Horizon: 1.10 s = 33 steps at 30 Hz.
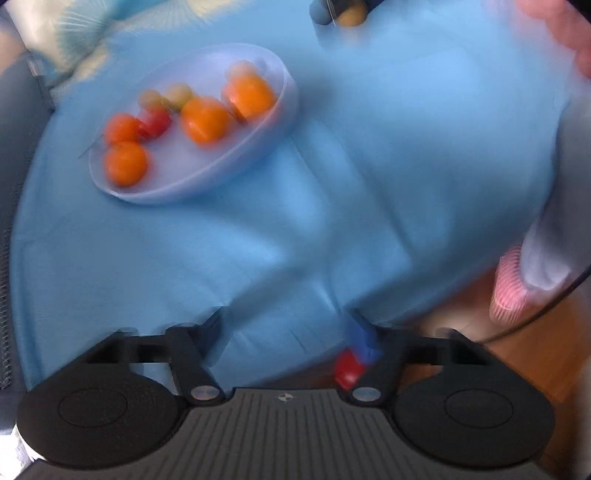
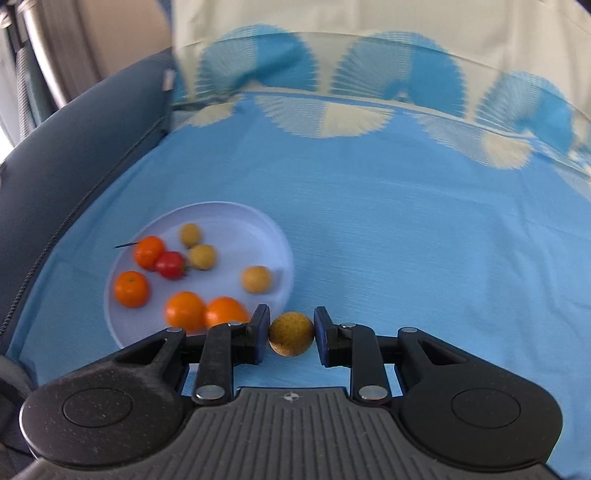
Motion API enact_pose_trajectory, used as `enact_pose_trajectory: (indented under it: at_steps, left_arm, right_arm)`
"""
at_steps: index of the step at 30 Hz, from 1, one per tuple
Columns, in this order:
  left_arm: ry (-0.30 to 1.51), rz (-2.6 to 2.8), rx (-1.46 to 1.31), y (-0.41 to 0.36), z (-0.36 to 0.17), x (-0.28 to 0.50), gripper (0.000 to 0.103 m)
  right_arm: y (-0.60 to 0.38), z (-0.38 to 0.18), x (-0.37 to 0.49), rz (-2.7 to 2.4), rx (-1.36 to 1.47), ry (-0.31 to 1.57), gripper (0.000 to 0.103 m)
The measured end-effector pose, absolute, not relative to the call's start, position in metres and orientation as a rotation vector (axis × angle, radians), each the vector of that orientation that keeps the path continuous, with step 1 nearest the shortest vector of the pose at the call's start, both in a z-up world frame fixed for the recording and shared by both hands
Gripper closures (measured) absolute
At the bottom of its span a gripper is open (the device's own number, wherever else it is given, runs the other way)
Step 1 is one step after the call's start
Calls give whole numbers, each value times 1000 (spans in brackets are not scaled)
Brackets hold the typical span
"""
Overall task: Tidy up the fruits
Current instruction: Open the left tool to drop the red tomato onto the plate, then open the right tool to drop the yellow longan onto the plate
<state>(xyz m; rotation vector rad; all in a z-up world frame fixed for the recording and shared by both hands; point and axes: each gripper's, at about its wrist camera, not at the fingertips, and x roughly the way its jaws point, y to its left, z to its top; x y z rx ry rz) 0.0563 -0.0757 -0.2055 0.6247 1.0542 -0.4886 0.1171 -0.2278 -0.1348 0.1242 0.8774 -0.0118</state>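
Observation:
A pale plate [image 2: 229, 210] on the blue cloth holds several oranges [image 2: 131, 288], a red tomato [image 2: 170, 265] and three small yellowish fruits [image 2: 256, 279]. My right gripper [image 2: 291, 332] is shut on a round yellow-green fruit [image 2: 291, 334], just right of the plate's near rim. The left wrist view is blurred. It shows the plate [image 1: 192, 184] at upper left and the right gripper with its fruit [image 1: 352, 14] at the top edge. My left gripper [image 1: 288, 321] stands open over the cloth. A small red fruit [image 1: 347, 367] lies against the inner side of its right finger, not pinched.
Blue cloth [image 2: 406, 240] covers the surface, with a fan-patterned border [image 2: 332, 118] at the back. A dark blue cushion [image 2: 74, 155] runs along the left. In the left wrist view, wooden floor [image 1: 535, 343], a pink-striped cuff [image 1: 509, 288] and a hand [image 1: 565, 33] are at the right.

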Motion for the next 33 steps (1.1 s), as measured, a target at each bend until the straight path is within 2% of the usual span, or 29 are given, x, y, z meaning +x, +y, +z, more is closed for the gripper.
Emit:
enact_pose_trajectory:
  at_steps: [4, 6, 7, 8, 14, 18, 19, 21, 24, 25, 26, 33]
  left_arm:
    - [1042, -509, 645, -76, -211, 59, 34]
    - [1075, -510, 577, -70, -205, 70, 50]
    - [1081, -498, 541, -70, -198, 80, 75]
    - [1085, -476, 500, -63, -191, 90, 81]
    - [1029, -325, 284, -24, -144, 150, 81]
    - [999, -273, 224, -11, -131, 161, 79]
    - [995, -268, 218, -12, -128, 159, 78]
    - [995, -259, 199, -9, -123, 155, 70]
    - [983, -254, 158, -6, -111, 154, 42]
    - [977, -243, 146, -4, -105, 151, 25]
    - [961, -236, 126, -1, -100, 151, 19]
    - [933, -196, 61, 12, -95, 177, 15]
  right_arm:
    - [-249, -130, 99, -43, 145, 848, 76]
    - [-256, -133, 95, -42, 155, 845, 76]
    - [-258, -134, 96, -45, 157, 847, 76]
    - [-260, -135, 96, -46, 164, 849, 76]
    - [-261, -129, 101, -24, 211, 824, 76]
    - [-252, -127, 104, 13, 192, 812, 76]
    - [-248, -127, 105, 23, 182, 811, 76]
    - [-240, -127, 108, 39, 166, 816, 76]
    - [-231, -127, 112, 59, 160, 820, 76]
    - [-229, -128, 113, 60, 155, 821, 76]
    - [-226, -129, 113, 63, 149, 822, 76]
    - [-227, -139, 128, 37, 132, 836, 76]
